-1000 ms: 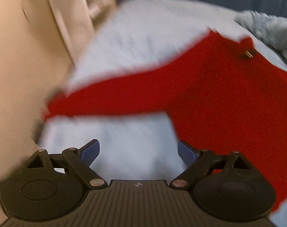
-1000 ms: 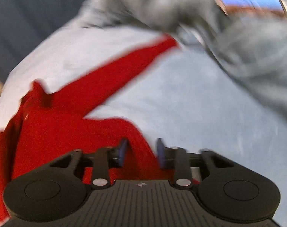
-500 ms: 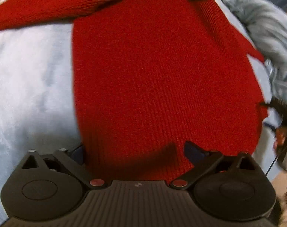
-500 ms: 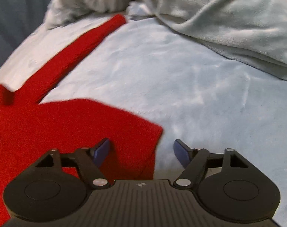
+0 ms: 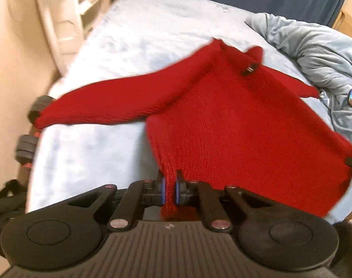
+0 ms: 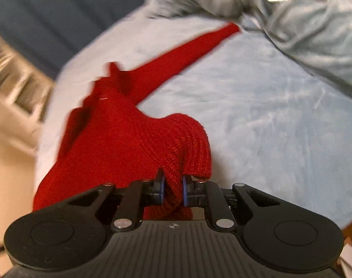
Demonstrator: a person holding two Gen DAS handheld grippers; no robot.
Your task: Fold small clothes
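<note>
A red knit sweater (image 5: 233, 120) is being held over the pale blue bed (image 5: 134, 37), its far part and both sleeves lying spread on the sheet, the left sleeve reaching toward the bed's left edge. The near hem is being pinched at two corners: the left gripper (image 5: 169, 191) has just been closing, and its fingers are now clamped on the near left corner of the knit; the right gripper (image 6: 173, 191) has likewise just been closing, and a bunched fold of the near right corner is being squeezed between its fingers. A rumpled grey blanket (image 5: 315, 53) is lying at the far right. The hem-to-collar fold is judged to be starting; next, both corners need carrying level toward the far collar, kept taut and even.
</note>
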